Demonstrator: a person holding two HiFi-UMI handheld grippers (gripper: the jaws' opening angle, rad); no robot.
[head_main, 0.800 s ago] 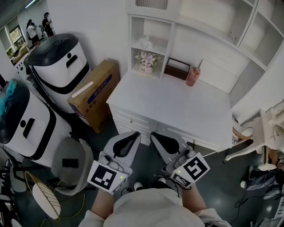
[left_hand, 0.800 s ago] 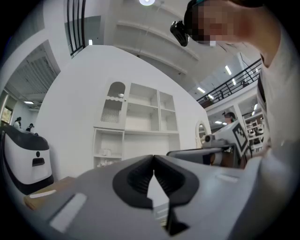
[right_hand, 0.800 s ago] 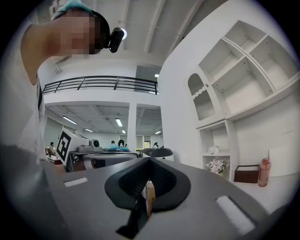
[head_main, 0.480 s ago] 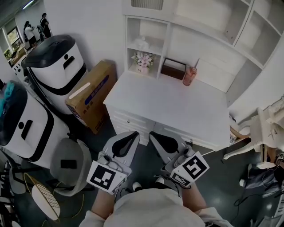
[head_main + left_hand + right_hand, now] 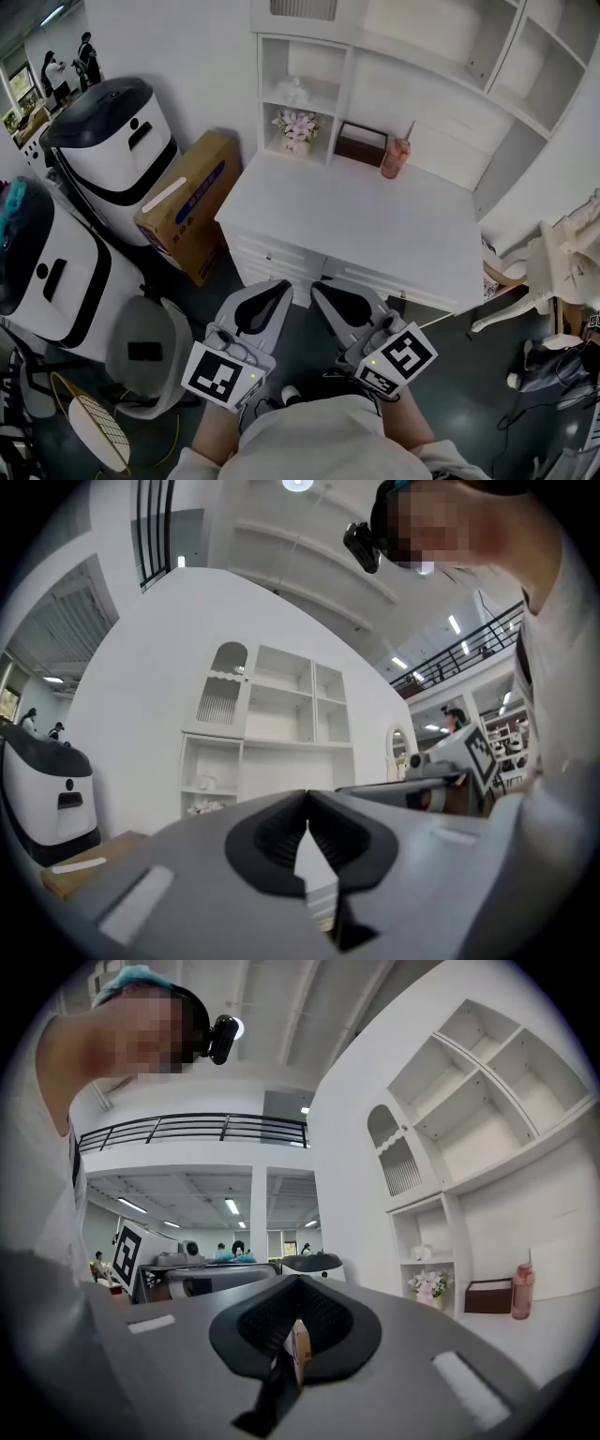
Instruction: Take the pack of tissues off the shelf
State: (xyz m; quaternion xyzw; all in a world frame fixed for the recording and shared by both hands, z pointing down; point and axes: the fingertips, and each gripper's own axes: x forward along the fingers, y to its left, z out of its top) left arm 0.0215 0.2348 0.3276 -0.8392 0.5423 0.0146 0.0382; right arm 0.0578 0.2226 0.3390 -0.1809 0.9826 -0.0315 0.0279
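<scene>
A white, soft-looking pack (image 5: 293, 91) lies on the upper board of the shelf unit's left cubby, above a pot of pink flowers (image 5: 298, 127). It also shows small in the left gripper view as the pack (image 5: 204, 784) and in the right gripper view as the pack (image 5: 421, 1253). My left gripper (image 5: 279, 285) and right gripper (image 5: 317, 287) are held side by side in front of the white desk (image 5: 356, 234), well short of the shelf. Both point level, jaws shut with tips together and nothing between them.
A brown box (image 5: 361, 145) and a pink bottle (image 5: 397, 157) stand at the back of the desk. Left of the desk are a cardboard carton (image 5: 183, 206) and two white robot-like machines (image 5: 112, 141). A white chair (image 5: 548, 272) stands at the right.
The desk and shelf have drifted slightly left and up in the head view. Both grippers keep their place and stay shut.
</scene>
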